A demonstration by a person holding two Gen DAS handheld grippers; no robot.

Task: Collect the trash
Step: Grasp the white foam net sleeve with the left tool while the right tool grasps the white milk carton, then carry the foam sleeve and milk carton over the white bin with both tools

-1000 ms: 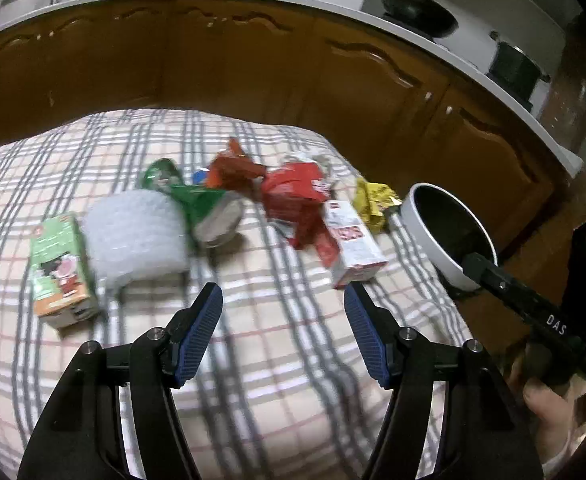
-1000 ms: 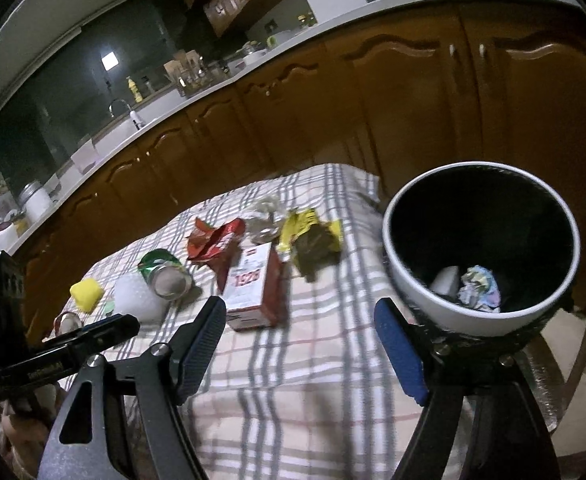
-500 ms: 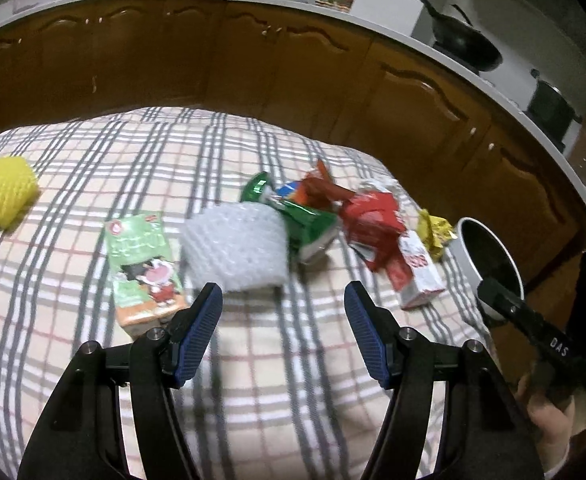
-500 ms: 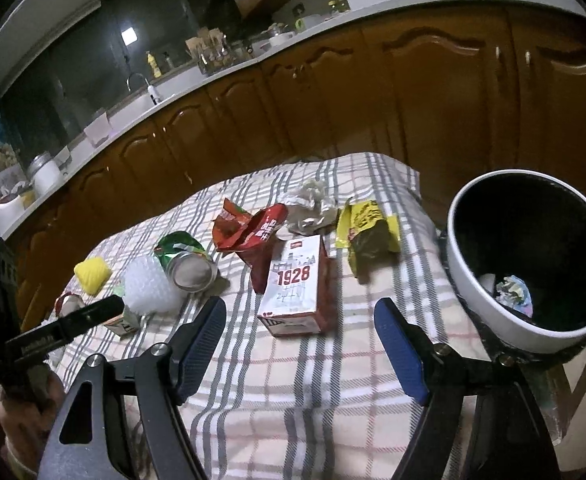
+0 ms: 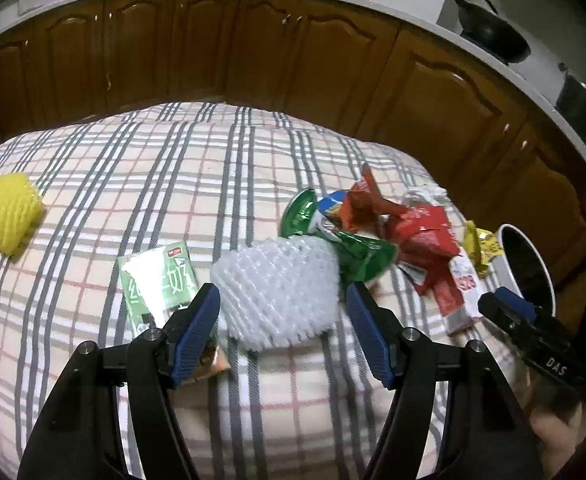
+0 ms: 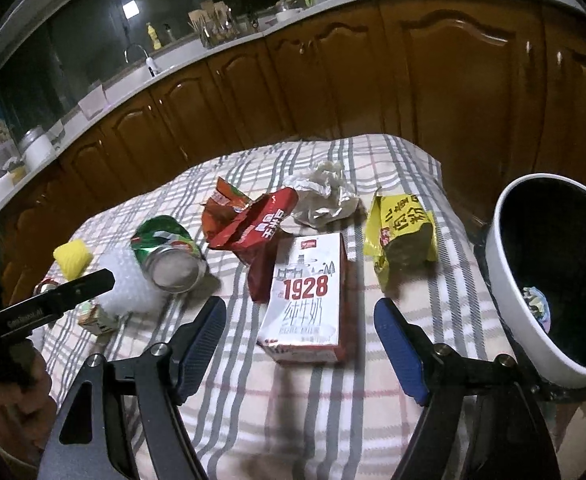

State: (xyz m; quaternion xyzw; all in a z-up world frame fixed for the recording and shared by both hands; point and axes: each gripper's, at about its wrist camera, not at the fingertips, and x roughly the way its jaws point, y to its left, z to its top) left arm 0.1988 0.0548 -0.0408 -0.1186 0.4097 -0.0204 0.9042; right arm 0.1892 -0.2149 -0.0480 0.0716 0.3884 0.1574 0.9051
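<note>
Plainly the white foam net [image 5: 279, 292] lies dead ahead of the left gripper [image 5: 283, 330] — spread, empty — while the right gripper [image 6: 299, 344], likewise spread and empty, faces the milk carton [image 6: 307, 300].

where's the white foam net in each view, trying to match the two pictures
Left wrist view: the white foam net lies centre, just beyond the open left gripper, none of it touched.
Right wrist view: the same net sits at left, partly behind the other gripper's finger, beside the crushed green can.
Shared landmark: the white-rimmed trash bin at the right edge.
</note>
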